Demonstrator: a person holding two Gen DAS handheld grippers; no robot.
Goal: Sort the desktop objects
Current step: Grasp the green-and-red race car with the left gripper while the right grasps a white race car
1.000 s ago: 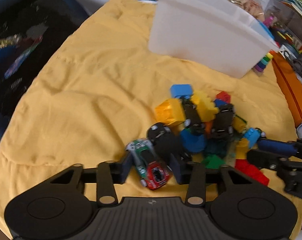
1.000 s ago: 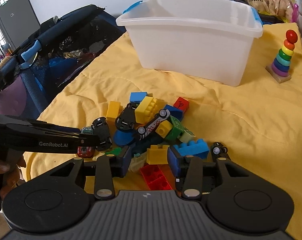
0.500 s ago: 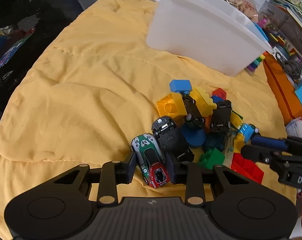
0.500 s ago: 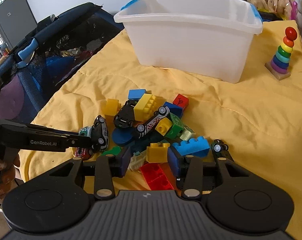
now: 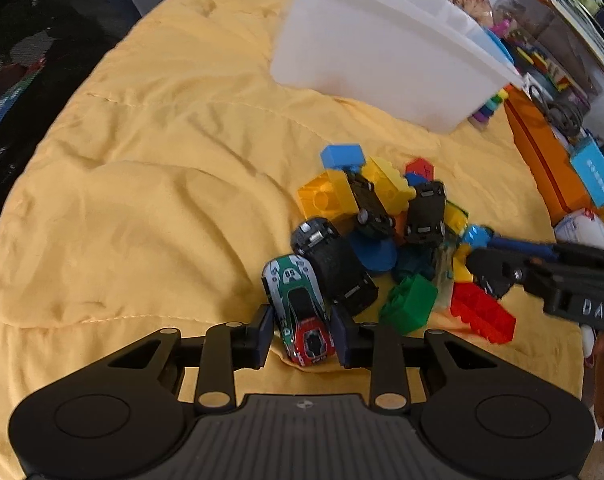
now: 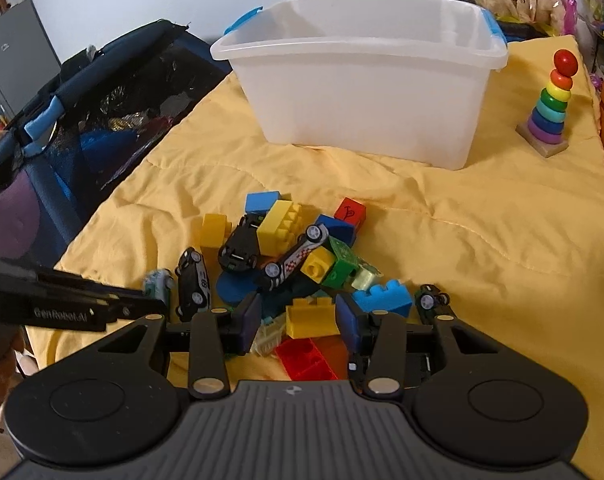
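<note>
A pile of toy bricks and small cars lies on the yellow quilt [image 5: 149, 184]. My left gripper [image 5: 302, 330] is shut on a green, white and red race car [image 5: 299, 312] at the pile's near left edge; a black car [image 5: 334, 266] lies beside it. My right gripper [image 6: 299, 318] is open around a yellow brick [image 6: 312, 316], above a red brick [image 6: 308, 360], with a blue brick [image 6: 384, 298] to its right. The empty white plastic bin [image 6: 366, 80] stands behind the pile and also shows in the left wrist view [image 5: 382, 60].
A rainbow ring stacker [image 6: 550, 104] stands right of the bin. A dark blue mesh playpen [image 6: 81, 112] borders the quilt's left edge. Boxes and packets [image 5: 562, 80] crowd the far right. A small dark car [image 6: 432, 300] lies by my right gripper's right finger.
My left gripper's fingers have closed in from either side of the race car until they hold it. My right gripper stayed open over the yellow brick, edging slightly forward.
</note>
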